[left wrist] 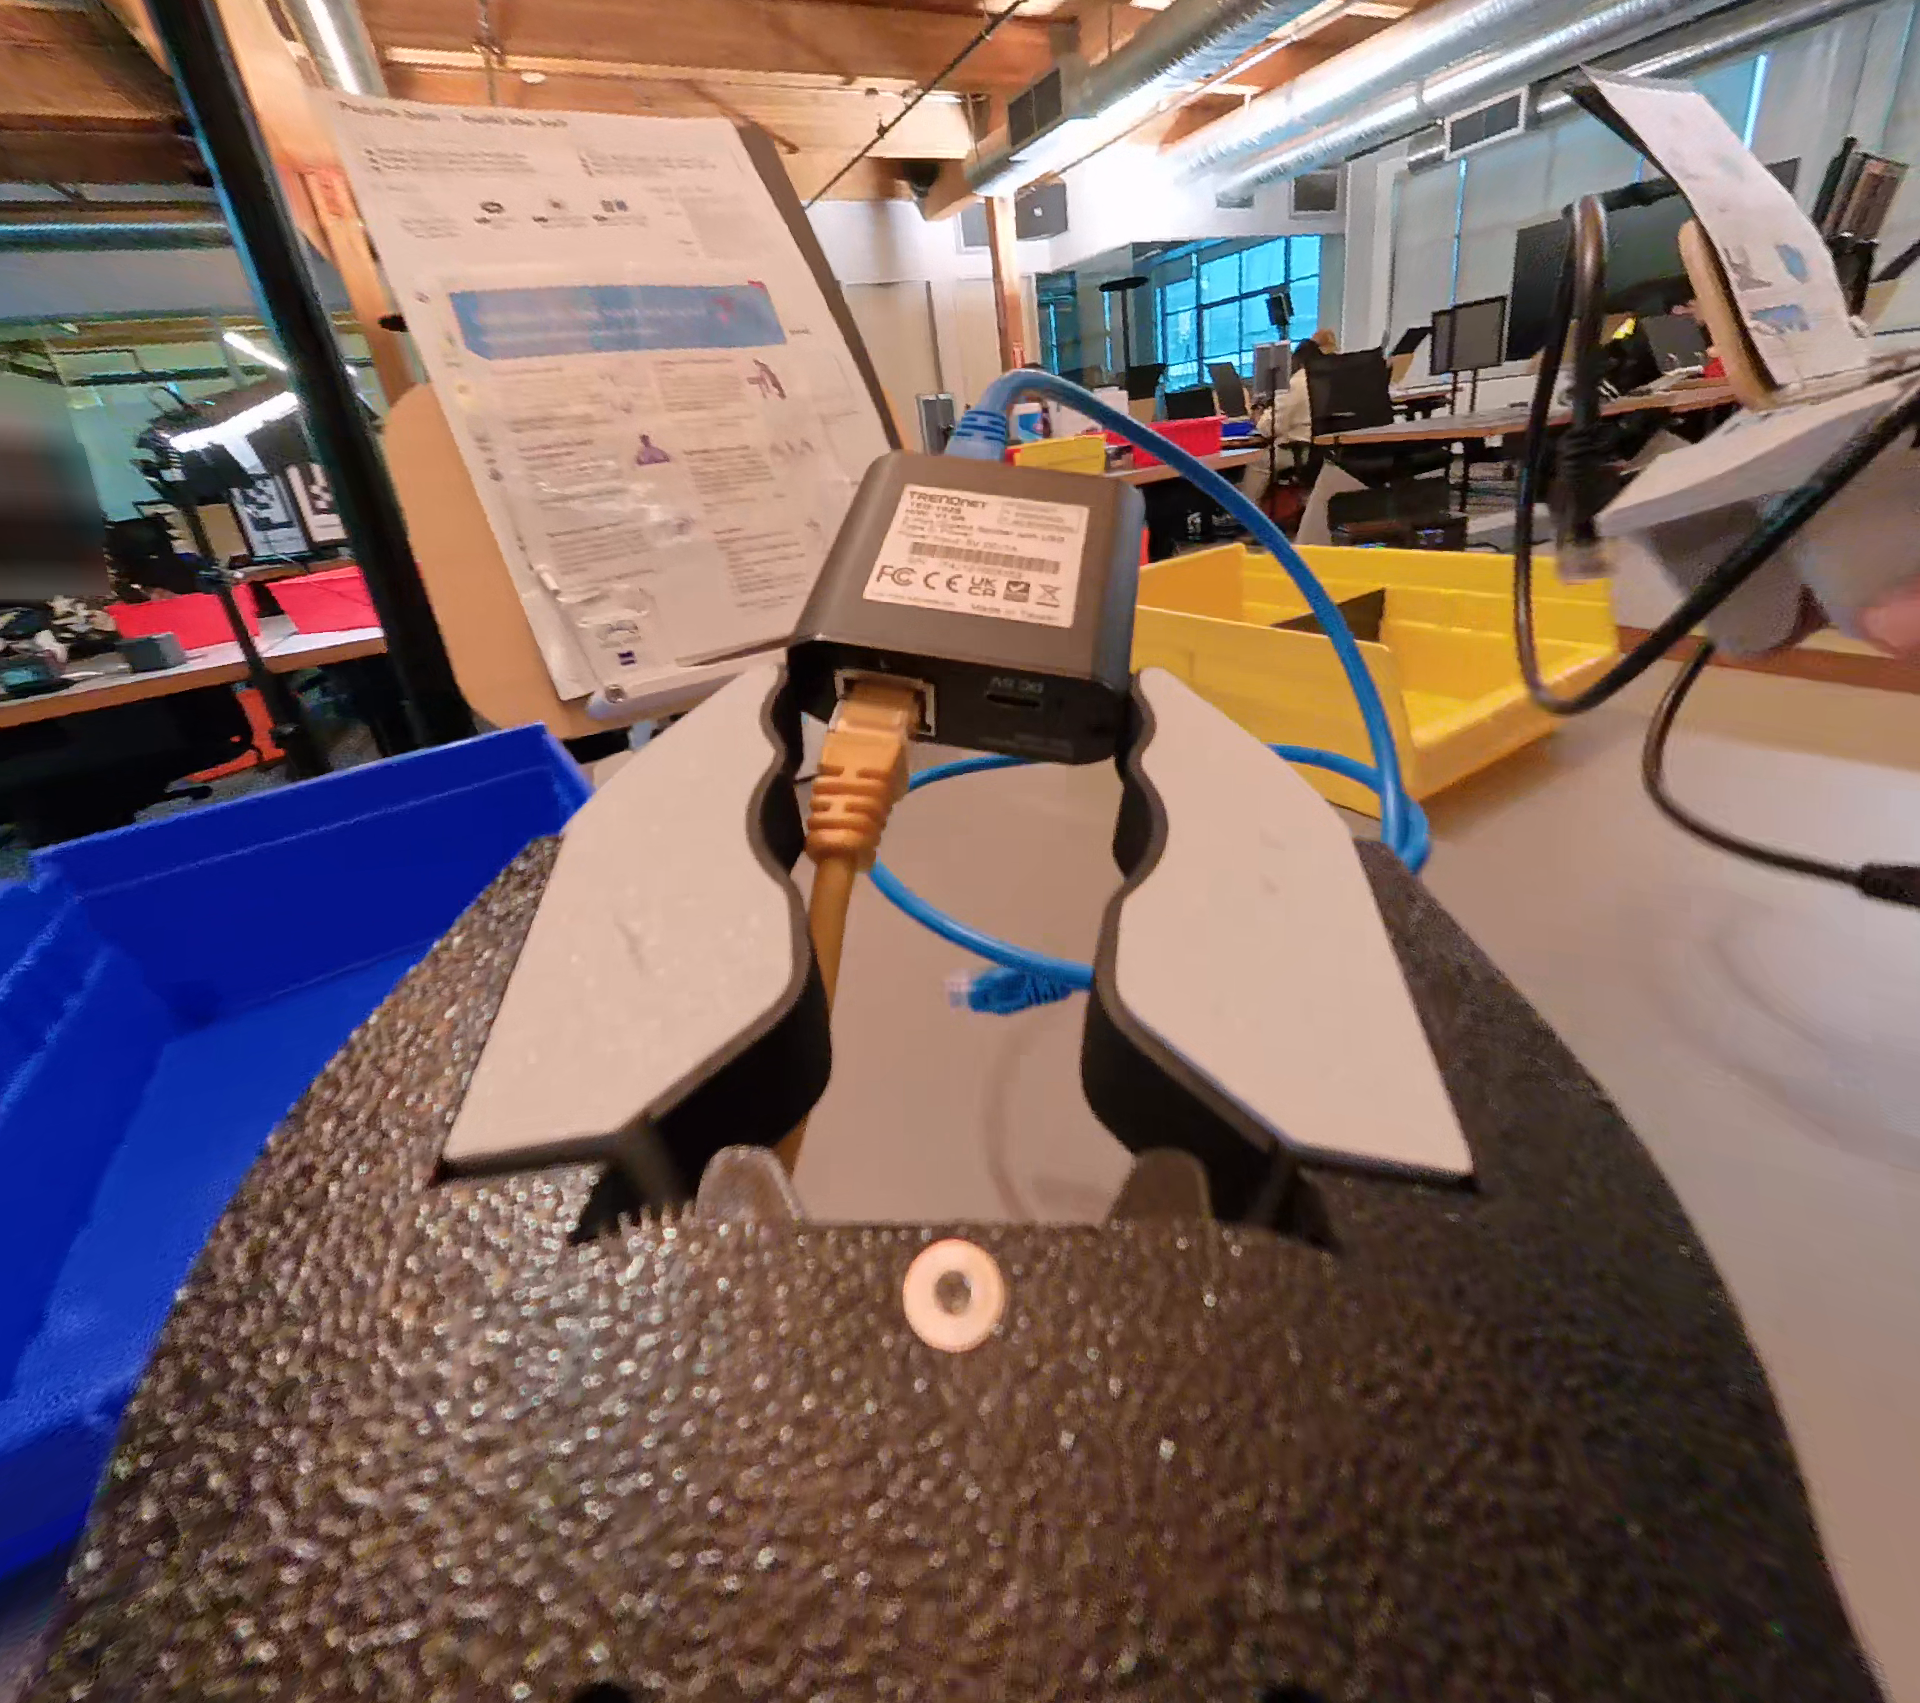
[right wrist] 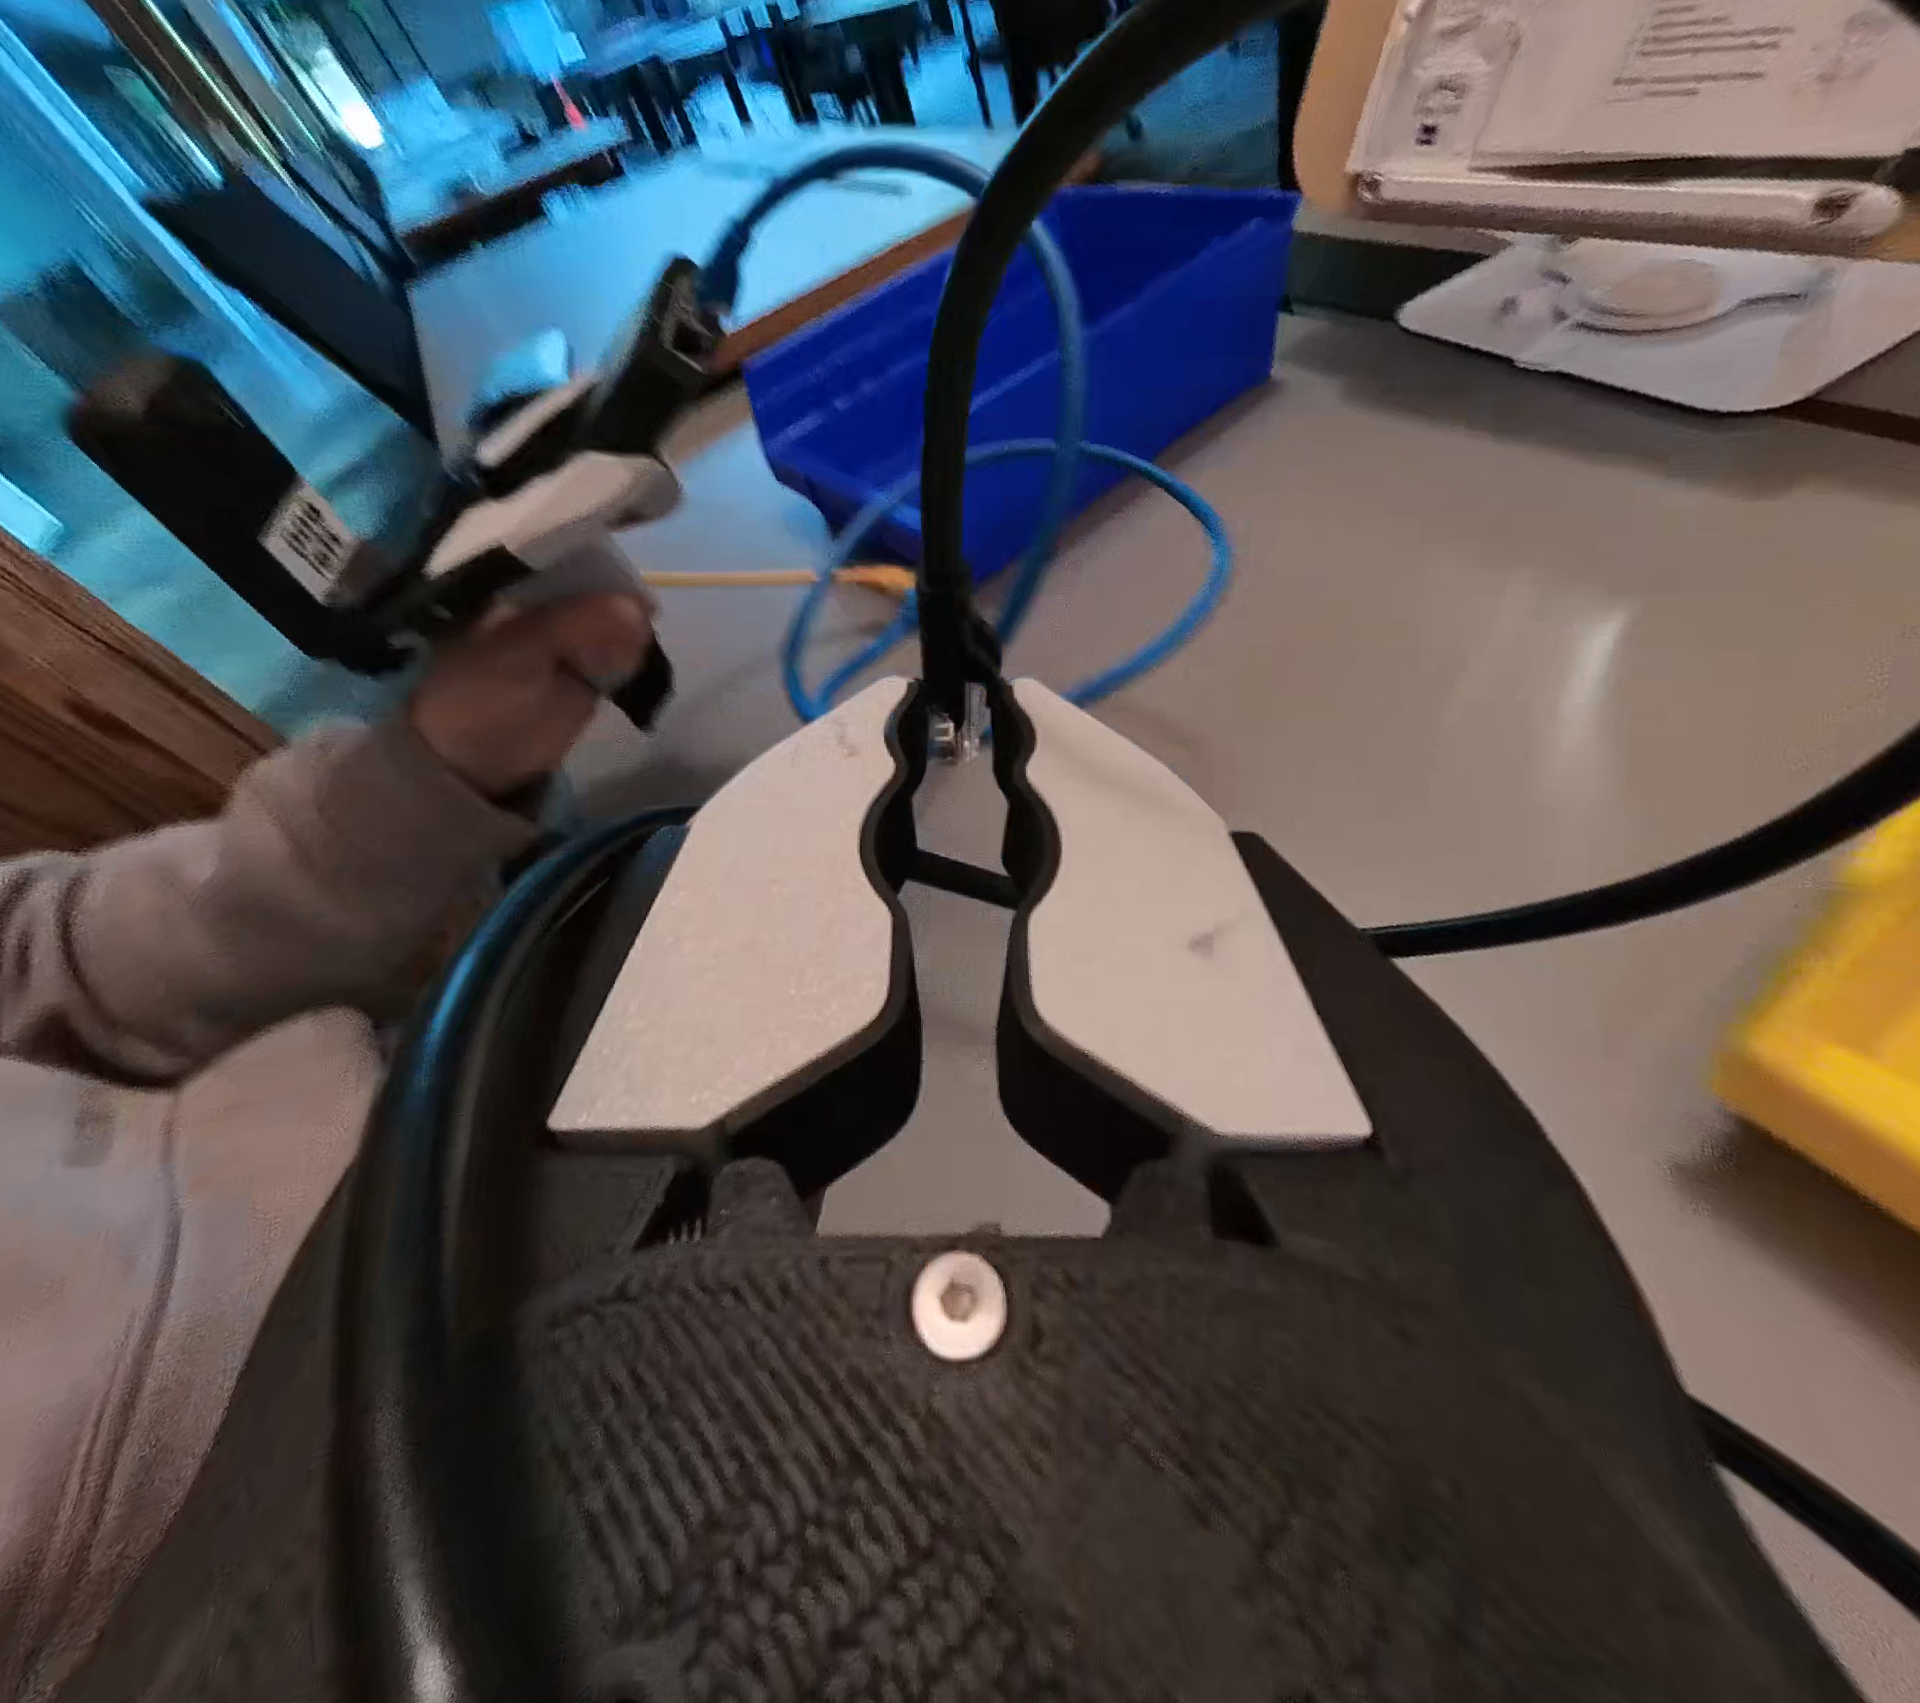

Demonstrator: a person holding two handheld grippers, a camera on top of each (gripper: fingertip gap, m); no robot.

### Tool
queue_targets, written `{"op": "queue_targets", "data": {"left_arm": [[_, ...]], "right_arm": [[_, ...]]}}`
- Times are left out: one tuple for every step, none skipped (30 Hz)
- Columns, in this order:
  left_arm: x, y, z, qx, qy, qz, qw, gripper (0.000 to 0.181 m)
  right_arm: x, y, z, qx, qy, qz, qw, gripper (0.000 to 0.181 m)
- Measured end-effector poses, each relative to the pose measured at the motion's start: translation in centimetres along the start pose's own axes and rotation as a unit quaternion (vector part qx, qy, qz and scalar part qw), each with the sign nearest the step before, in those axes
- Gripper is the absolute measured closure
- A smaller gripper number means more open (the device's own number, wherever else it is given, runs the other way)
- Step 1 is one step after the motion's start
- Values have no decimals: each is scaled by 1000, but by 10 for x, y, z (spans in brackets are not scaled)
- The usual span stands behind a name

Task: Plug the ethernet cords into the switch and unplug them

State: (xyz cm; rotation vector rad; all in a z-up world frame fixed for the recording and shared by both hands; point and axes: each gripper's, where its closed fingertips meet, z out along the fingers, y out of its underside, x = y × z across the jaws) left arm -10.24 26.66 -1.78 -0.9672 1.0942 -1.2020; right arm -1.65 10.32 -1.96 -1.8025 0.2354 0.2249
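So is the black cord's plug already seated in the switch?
No: the right hand-held gripper is shut on the black cord at its plug, well away from the switch.

Black switch; orange, blue, black cords.

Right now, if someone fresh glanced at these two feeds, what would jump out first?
The black switch, held up off the table in the left claw, with an orange cord plugged into its near face and a blue cord looping from its far end. Then the right claw, pinching the clear plug of a black cord that arcs overhead.
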Motion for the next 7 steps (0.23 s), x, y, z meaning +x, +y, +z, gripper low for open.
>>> {"op": "queue_targets", "data": {"left_arm": [[-3,-2,-1,2,0,1,1000,123],[-5,-4,-2,2,3,2,1000,123],[-6,-6,-3,2,5,4,1000,123],[-6,-7,-3,4,7,7,1000,123],[-5,-8,-3,4,10,11,1000,123],[-4,-7,-2,2,13,14,1000,123],[-2,-5,-1,-1,17,14,1000,123]], "right_arm": [[8,-5,-7,-23,12,-17,1000,168],[19,-11,-15,-40,28,-29,998,168],[30,-19,-22,-54,42,-38,997,168],[42,-27,-27,-67,51,-43,996,168],[56,-33,-32,-87,61,-43,993,168],[72,-35,-35,-116,75,-46,989,168],[89,-35,-38,-149,86,-51,984,168]]}}
